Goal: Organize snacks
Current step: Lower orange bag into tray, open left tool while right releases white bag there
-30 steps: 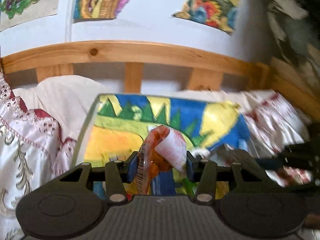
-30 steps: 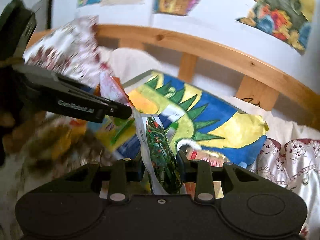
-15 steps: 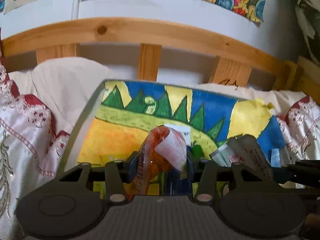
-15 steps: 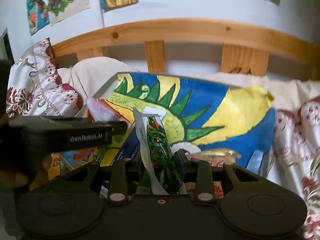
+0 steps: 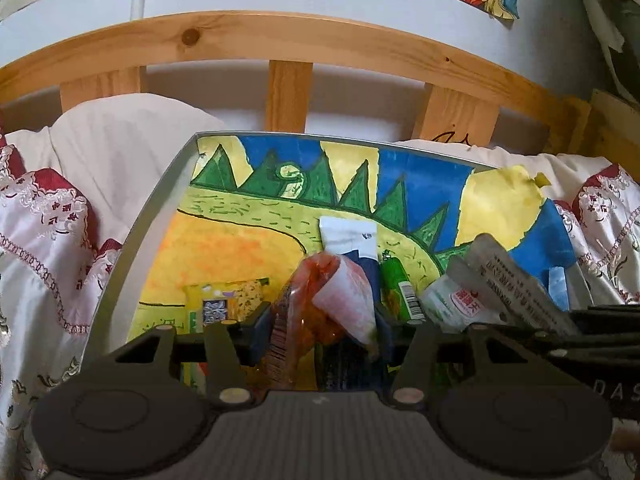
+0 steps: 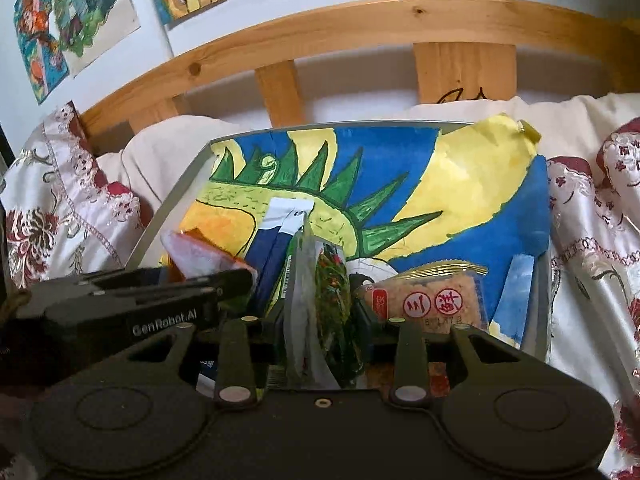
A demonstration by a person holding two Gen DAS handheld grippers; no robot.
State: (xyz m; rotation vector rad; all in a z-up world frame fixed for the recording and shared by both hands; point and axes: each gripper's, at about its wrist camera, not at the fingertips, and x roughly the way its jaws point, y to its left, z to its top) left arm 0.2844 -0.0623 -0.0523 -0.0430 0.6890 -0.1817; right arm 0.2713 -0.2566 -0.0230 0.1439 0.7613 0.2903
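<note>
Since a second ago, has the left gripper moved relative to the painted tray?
Yes. The left gripper, with the orange snack packet between its opening jaws, has come down and forward over the painted tray, toward the wooden headboard.

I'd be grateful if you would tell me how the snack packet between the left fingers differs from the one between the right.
The orange packet is red-orange with a white corner; the green packet is dark green with red flecks. The orange packet bulges wide; the green packet stands narrow, edge-on. Both sit over the painted tray.

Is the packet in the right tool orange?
No, the packet between the right tool's opening jaws is green, red-flecked, with white edges.
</note>
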